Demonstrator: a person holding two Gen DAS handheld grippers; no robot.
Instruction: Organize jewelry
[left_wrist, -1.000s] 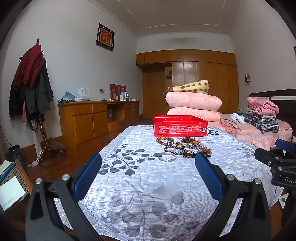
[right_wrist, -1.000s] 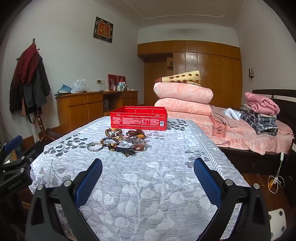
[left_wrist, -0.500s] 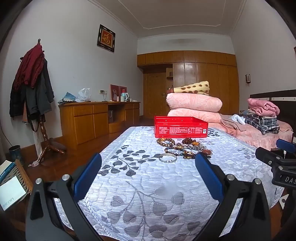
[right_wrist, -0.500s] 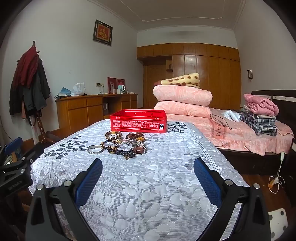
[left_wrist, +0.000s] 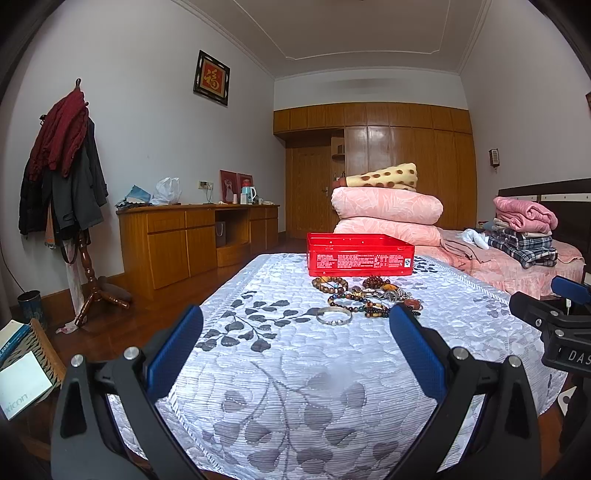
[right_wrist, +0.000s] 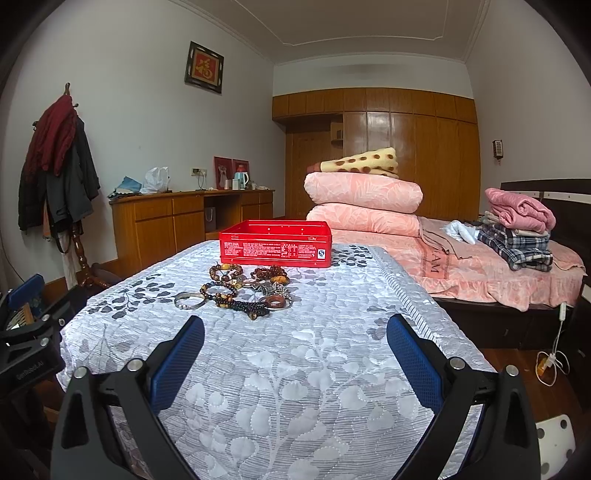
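Observation:
A pile of beaded bracelets (left_wrist: 364, 295) (right_wrist: 243, 288) lies on a white quilted table cover (left_wrist: 295, 369) (right_wrist: 295, 369), with a silver bangle (left_wrist: 333, 316) (right_wrist: 189, 300) at its near left edge. Behind the pile stands an open red tin box (left_wrist: 360, 254) (right_wrist: 275, 243). My left gripper (left_wrist: 295, 354) is open and empty, well short of the jewelry. My right gripper (right_wrist: 295, 354) is also open and empty, back from the pile. Each gripper shows at the edge of the other's view.
A bed (right_wrist: 498, 273) with folded pink quilts (left_wrist: 386, 214) and clothes stands to the right. A wooden sideboard (left_wrist: 192, 240) lines the left wall, beside a coat rack (left_wrist: 70, 177). Books (left_wrist: 18, 365) lie by the floor at left. A cable (right_wrist: 550, 358) lies on the floor right.
Both grippers have edged slightly closer to the table, so the jewelry and red box look a little nearer. Their jaws stay open.

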